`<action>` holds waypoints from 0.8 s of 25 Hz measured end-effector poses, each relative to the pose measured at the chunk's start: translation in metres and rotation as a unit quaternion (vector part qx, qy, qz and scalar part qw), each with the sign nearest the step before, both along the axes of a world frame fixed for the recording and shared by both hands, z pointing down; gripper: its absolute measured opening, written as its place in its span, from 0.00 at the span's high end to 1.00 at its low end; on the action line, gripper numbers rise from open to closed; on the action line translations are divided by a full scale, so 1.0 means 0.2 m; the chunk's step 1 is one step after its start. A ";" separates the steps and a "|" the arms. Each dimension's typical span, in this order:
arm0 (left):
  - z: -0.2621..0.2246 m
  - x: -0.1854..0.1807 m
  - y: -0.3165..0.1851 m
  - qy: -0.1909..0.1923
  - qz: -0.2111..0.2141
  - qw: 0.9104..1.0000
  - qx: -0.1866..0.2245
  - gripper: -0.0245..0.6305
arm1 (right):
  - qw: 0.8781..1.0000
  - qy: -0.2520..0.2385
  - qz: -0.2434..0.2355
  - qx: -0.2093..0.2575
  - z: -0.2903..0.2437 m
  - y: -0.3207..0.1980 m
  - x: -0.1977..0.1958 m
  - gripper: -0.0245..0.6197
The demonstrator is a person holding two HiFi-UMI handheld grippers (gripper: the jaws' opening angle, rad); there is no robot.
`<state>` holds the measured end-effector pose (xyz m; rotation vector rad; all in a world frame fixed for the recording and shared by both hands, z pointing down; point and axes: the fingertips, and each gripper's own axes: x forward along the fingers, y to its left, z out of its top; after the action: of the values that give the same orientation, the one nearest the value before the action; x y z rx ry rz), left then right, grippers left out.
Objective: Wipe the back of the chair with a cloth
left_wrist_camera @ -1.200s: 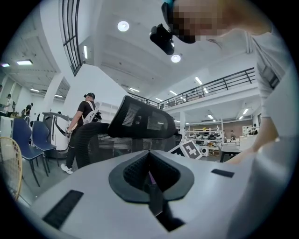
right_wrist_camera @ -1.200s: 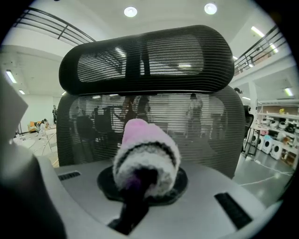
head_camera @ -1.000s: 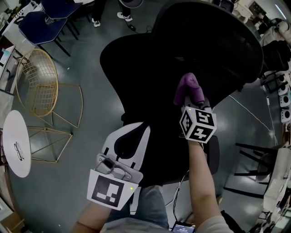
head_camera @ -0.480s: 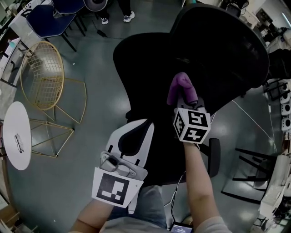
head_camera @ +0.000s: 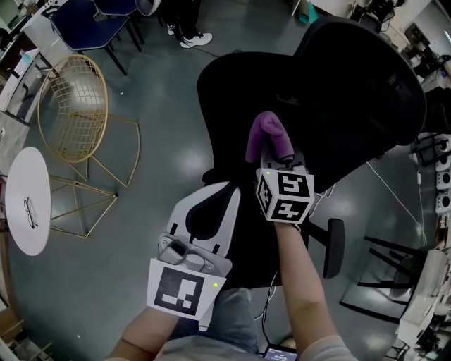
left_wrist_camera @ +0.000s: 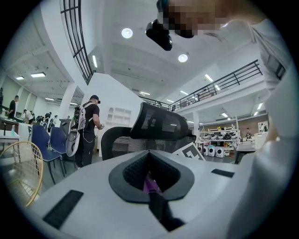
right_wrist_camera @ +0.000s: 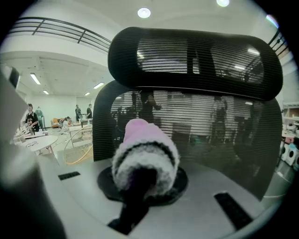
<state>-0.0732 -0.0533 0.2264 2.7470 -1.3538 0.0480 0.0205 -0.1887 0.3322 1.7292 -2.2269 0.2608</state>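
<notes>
A black mesh office chair fills the middle of the head view, its back [head_camera: 232, 99] to the left of the headrest [head_camera: 366, 77]. My right gripper [head_camera: 271, 147] is shut on a purple and white fluffy cloth [head_camera: 266, 134] that rests against the chair back. In the right gripper view the cloth [right_wrist_camera: 145, 149] bulges out of the right gripper [right_wrist_camera: 140, 175], close in front of the mesh back [right_wrist_camera: 219, 135], below the headrest [right_wrist_camera: 196, 56]. My left gripper [head_camera: 224, 192] hangs lower left of the chair, jaws together and empty, and points at the chair [left_wrist_camera: 154, 123].
A gold wire chair [head_camera: 70, 106] and a white round table [head_camera: 27, 211] stand at left. Blue chairs [head_camera: 91, 17] and a person's feet [head_camera: 190, 39] are at the top. An armrest [head_camera: 332, 247] and a black stand [head_camera: 387, 282] are at right. A person with a backpack [left_wrist_camera: 86, 130] stands beyond.
My right gripper with the cloth has slid leftward across the chair back. The whole view has shifted, so the chair now sits further right. The left gripper has barely moved.
</notes>
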 end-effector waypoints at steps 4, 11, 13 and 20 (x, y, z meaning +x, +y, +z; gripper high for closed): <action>0.01 -0.06 -0.02 0.003 -0.014 1.000 0.000 0.94 | 1.000 0.000 -0.011 0.001 0.01 0.00 -0.09 0.90; 0.03 -0.17 -0.05 0.006 -0.033 0.999 0.000 0.94 | 0.999 0.005 -0.041 0.005 0.01 0.01 -0.27 0.90; 0.03 -0.19 -0.06 0.008 -0.036 0.999 0.000 0.94 | 0.999 0.008 -0.050 0.005 0.01 0.01 -0.32 0.90; 0.06 -0.24 -0.07 0.015 -0.046 0.999 -0.004 0.94 | 0.998 0.009 -0.064 0.005 0.02 0.00 -0.42 0.90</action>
<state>-0.1220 -0.0668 0.2376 2.6636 -1.4670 0.0073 -0.0641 -0.1878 0.3370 1.5790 -2.3179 0.2029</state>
